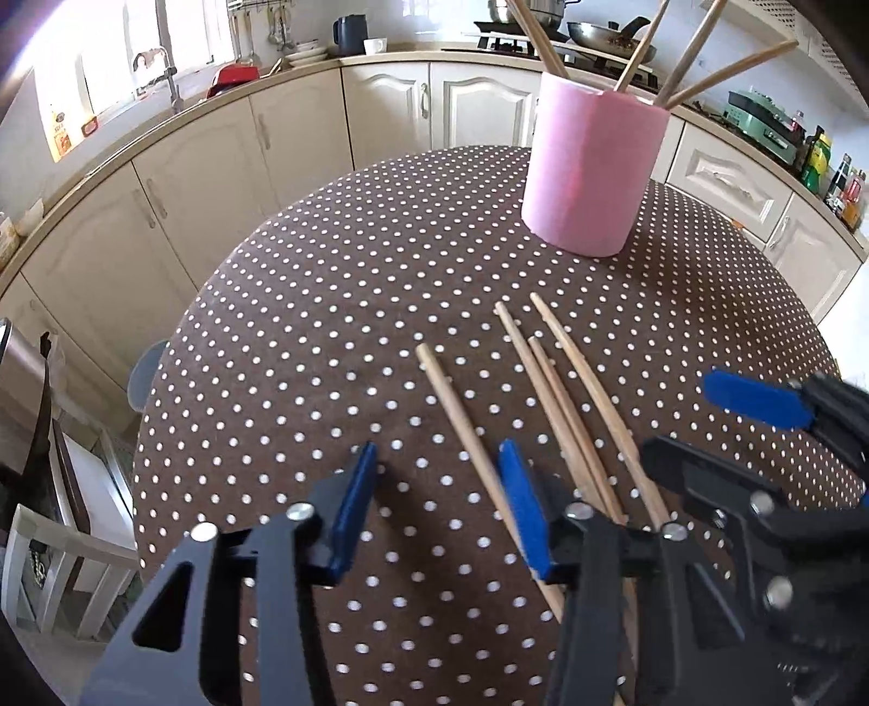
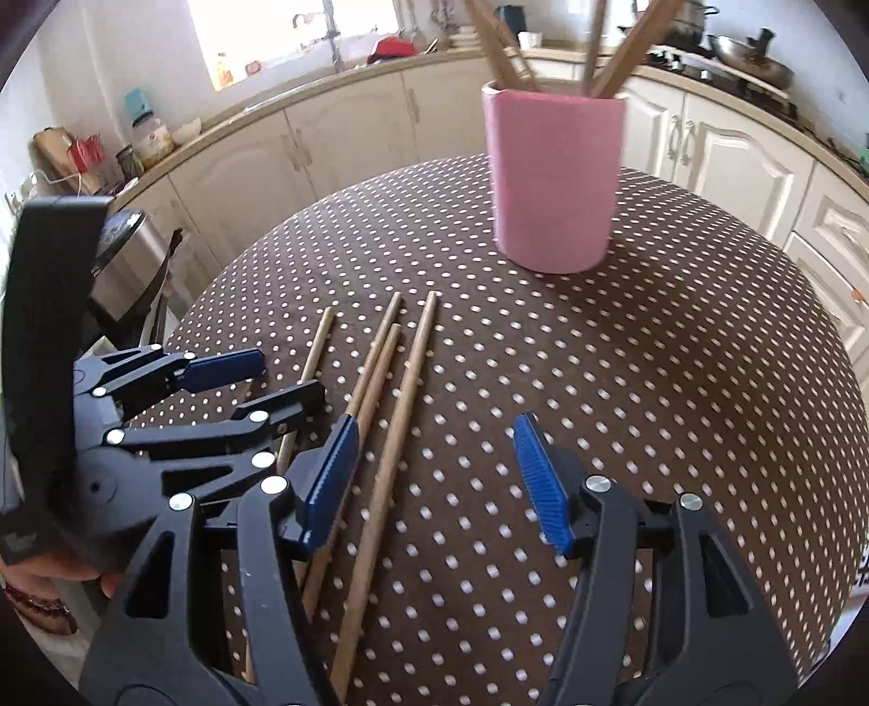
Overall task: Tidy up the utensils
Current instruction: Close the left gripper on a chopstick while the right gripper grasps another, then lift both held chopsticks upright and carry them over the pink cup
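The right gripper hung open over a brown white-dotted tablecloth; four loose wooden chopsticks lay toward ten o'clock, a pink cylindrical holder of chopsticks stood at twelve, the left gripper at nine

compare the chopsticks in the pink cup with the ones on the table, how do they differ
The chopsticks in the pink cup stand propped and splayed outward; the four chopsticks on the table lie flat, roughly side by side. The cup's are already put away; the table's lie loose near the grippers. Both sets are plain light wood.

Dotted brown table: pink holder, four chopsticks
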A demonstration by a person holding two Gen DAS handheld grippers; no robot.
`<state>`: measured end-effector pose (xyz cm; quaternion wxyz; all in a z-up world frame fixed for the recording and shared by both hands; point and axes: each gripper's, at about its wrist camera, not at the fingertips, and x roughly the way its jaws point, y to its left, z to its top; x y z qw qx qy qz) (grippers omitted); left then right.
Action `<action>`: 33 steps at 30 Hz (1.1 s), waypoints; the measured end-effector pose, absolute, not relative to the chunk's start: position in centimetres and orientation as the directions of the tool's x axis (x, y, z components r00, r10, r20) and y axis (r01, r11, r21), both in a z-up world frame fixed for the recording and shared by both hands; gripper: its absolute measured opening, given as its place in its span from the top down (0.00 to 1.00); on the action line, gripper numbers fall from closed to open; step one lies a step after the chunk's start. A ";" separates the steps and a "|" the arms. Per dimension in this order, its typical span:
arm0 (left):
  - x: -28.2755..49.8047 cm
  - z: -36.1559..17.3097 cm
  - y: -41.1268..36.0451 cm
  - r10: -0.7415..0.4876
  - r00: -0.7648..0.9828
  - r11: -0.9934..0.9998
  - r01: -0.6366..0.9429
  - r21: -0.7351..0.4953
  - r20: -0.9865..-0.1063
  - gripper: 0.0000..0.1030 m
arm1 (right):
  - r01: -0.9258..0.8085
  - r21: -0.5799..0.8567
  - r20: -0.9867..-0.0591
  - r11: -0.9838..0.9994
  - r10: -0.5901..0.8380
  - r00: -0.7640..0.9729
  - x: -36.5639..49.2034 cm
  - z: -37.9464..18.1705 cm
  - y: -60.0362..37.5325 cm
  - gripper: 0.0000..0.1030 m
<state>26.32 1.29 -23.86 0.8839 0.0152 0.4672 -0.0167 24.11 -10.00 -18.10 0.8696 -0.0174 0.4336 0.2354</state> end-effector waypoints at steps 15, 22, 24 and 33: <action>29.1 -23.7 3.8 -0.079 0.580 0.996 0.016 -0.085 -0.811 0.89 | -0.497 0.144 -0.862 0.855 0.355 0.361 28.5 -18.6 -4.4 0.92; 29.9 -23.7 3.7 -0.055 0.575 0.998 0.008 -0.062 -0.817 0.94 | -0.467 0.165 -0.867 0.869 0.353 0.351 29.6 -18.9 -4.4 0.92; 29.9 -23.5 3.3 -0.064 0.568 0.998 0.016 -0.067 -0.820 0.94 | -0.459 0.162 -0.859 0.874 0.354 0.370 29.3 -19.0 -4.6 0.93; 28.6 -18.7 2.9 -0.168 0.640 0.984 0.069 -0.162 -0.750 0.94 | -0.459 0.222 -0.762 0.860 0.447 0.468 27.0 -14.8 -7.6 0.94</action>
